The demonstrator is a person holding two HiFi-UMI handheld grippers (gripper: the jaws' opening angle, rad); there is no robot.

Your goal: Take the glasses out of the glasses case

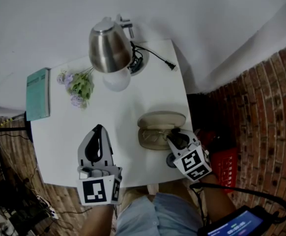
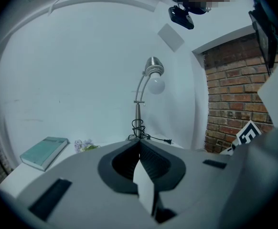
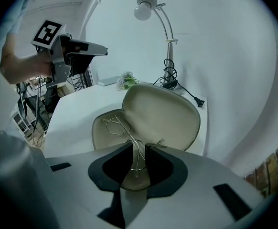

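Note:
A beige glasses case (image 1: 161, 120) lies open near the right edge of the white table (image 1: 64, 136), its lid (image 3: 164, 112) tipped up. Thin wire-framed glasses (image 3: 116, 127) lie in the case's lower half (image 1: 155, 137). My right gripper (image 3: 138, 149) points down into the case with its jaws a little apart on either side of the near end of the glasses; a sliver of gap shows beside the wire. In the head view that right gripper (image 1: 175, 137) sits at the case's near right corner. My left gripper (image 1: 98, 128) hovers shut and empty to the case's left.
A metal desk lamp (image 1: 108, 48) with a bare bulb stands at the table's far side, its cord and plug (image 1: 168, 64) trailing right. A teal book (image 1: 37, 93) and a small bunch of flowers (image 1: 79, 85) lie at the far left. Brick floor and a red crate (image 1: 226, 161) lie right of the table.

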